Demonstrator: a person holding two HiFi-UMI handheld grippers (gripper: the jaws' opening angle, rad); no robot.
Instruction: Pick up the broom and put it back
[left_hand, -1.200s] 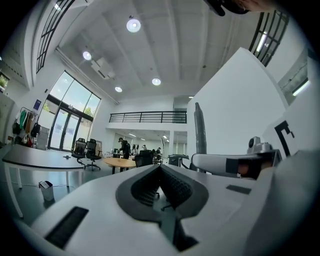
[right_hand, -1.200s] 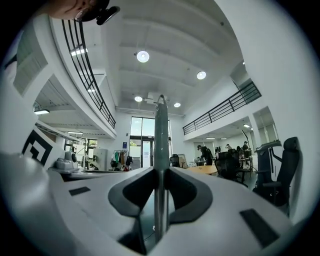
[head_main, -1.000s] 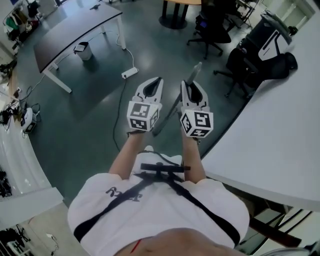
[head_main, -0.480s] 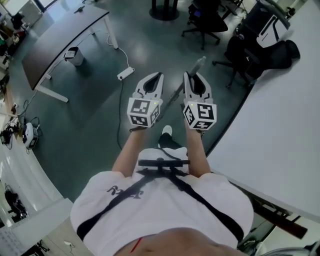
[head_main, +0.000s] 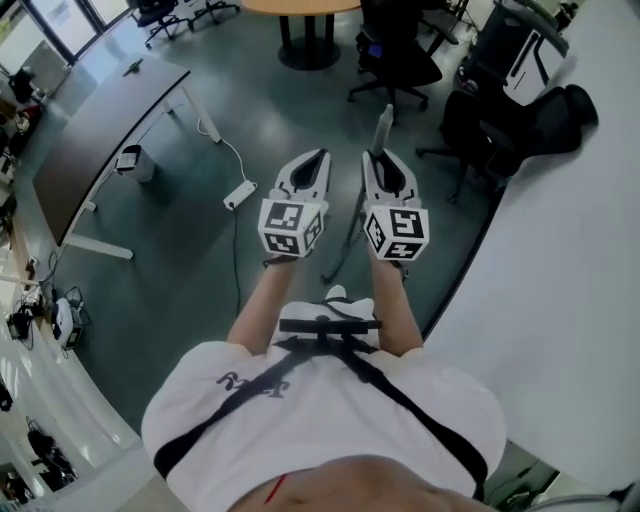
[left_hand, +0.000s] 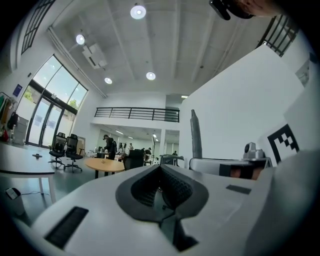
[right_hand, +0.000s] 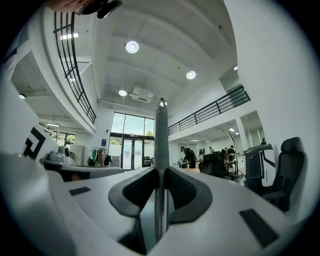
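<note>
Broom gripped, put-back seemingly not yet done.
The left gripper (head_main: 314, 160) is closed on nothing. The right gripper (head_main: 376, 160) clamps the broom (head_main: 384, 122) by its handle, in front of the person and beside the white table (head_main: 560, 300). Its long axis stands near upright, tip up, brush end unseen. The next move likely calls for reaching its storage place and lowering it steadily.

Head cam down; gripper cams level, share broom (right_hand: 161, 135)

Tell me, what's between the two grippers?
In the head view, the broom slants down through the gap between the left gripper and the right gripper, above the floor. The right gripper's jaws pinch its stick.
</note>
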